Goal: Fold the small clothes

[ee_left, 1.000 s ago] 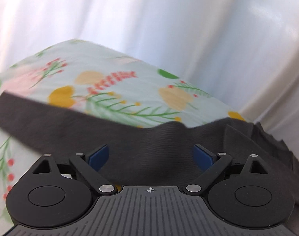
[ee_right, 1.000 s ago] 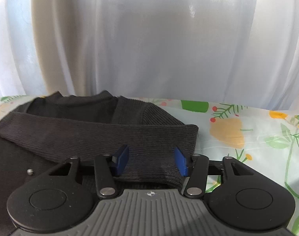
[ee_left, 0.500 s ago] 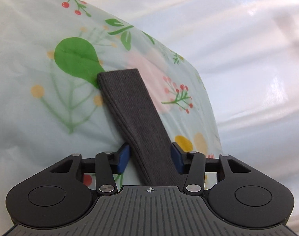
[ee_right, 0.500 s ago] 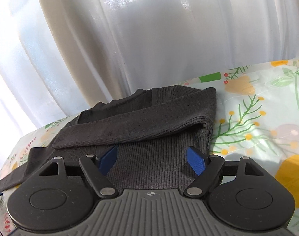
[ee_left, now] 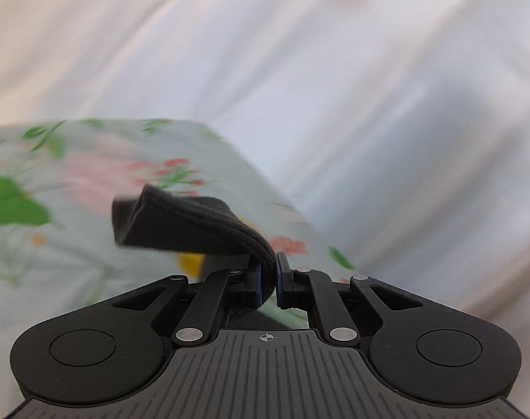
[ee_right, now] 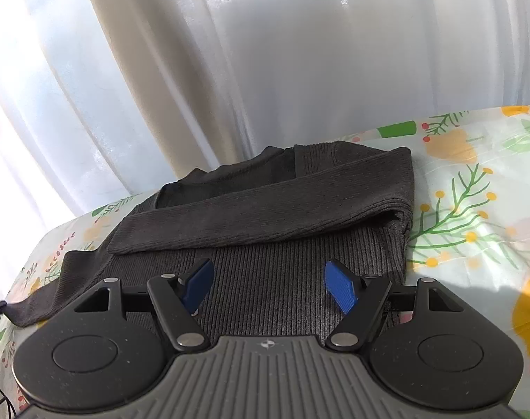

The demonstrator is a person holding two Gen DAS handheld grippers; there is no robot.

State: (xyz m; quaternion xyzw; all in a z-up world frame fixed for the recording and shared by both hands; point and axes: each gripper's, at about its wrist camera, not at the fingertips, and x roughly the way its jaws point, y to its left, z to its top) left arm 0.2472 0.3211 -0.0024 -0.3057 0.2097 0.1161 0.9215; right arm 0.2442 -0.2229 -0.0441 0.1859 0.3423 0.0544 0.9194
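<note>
White curtains back the floral surface (ee_right: 474, 209). Left gripper (ee_left: 268, 272) pinches the sleeve (ee_left: 188, 223), lifted; right gripper (ee_right: 268, 288) is closing, empty, over the sweater (ee_right: 265, 244). Carry sleeve across flat, avoiding bunching.

Black left gripper (ee_left: 268, 281), ribbed grey housing, silver screws, blue fingers (ee_right: 340, 291), crosshair mark

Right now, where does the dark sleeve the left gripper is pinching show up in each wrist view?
Left wrist: the sleeve lies centre-left, one end pinched in the shut left gripper, its cuff lifted over the floral cloth.
Right wrist: a sleeve trails off the dark top at the far left edge, probably the same one.
Shared landmark: the floral cloth and the white curtain.
</note>
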